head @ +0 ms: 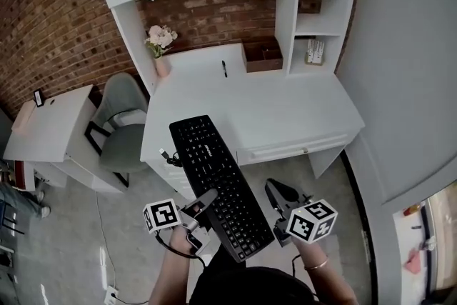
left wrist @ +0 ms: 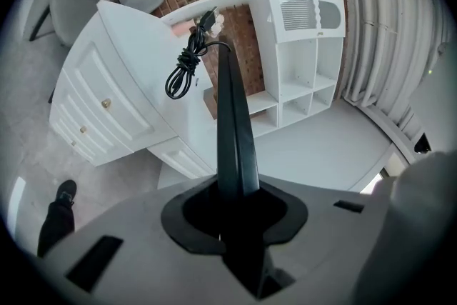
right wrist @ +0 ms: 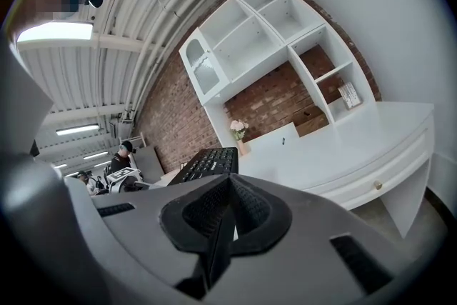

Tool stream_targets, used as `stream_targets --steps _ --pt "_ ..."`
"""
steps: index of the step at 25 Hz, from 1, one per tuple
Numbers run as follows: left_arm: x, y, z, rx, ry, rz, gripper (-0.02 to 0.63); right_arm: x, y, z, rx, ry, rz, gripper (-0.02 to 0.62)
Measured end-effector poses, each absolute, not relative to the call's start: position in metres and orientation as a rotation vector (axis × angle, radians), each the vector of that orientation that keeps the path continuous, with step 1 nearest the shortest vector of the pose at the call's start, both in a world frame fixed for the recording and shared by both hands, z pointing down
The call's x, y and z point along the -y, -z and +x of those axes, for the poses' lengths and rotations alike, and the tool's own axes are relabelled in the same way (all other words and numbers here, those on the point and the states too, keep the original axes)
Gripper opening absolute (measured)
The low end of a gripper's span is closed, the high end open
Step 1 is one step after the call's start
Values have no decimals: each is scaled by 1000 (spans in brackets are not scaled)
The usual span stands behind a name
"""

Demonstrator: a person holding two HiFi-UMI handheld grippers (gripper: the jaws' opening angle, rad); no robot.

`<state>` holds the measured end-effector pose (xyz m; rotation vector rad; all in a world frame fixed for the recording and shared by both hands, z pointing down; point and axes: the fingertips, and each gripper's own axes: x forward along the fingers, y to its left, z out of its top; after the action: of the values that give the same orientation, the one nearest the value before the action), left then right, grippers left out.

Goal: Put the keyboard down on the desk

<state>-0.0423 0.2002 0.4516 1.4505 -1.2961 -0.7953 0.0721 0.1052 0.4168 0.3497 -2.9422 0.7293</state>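
A black keyboard [head: 218, 182] hangs in the air in front of the white desk [head: 285, 111], its far end over the desk's front left corner. My left gripper [head: 203, 200] is shut on its near left edge. In the left gripper view the keyboard [left wrist: 232, 125] runs edge-on out of the closed jaws of that gripper [left wrist: 232, 203], and its coiled cable [left wrist: 184, 71] dangles at the far end. My right gripper [head: 273, 189] floats just right of the keyboard, apart from it. In the right gripper view the right gripper [right wrist: 228, 211] has its pads together on nothing, with the keyboard [right wrist: 207, 163] to the left.
A grey chair [head: 121, 125] and a small white side table [head: 50, 128] stand left of the desk. On the desk's back are a vase of flowers [head: 161, 46], a pen [head: 224, 68] and a brown box [head: 262, 55]. White shelves [head: 318, 25] rise behind. People [right wrist: 125, 153] stand far off.
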Motion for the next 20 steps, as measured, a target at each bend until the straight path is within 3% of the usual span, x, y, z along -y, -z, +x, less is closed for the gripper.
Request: stream_targets --steps 20 --pt "-40 -462 -228 1164 721 1474 81 30 -430 -111 2853 -770 492 5"
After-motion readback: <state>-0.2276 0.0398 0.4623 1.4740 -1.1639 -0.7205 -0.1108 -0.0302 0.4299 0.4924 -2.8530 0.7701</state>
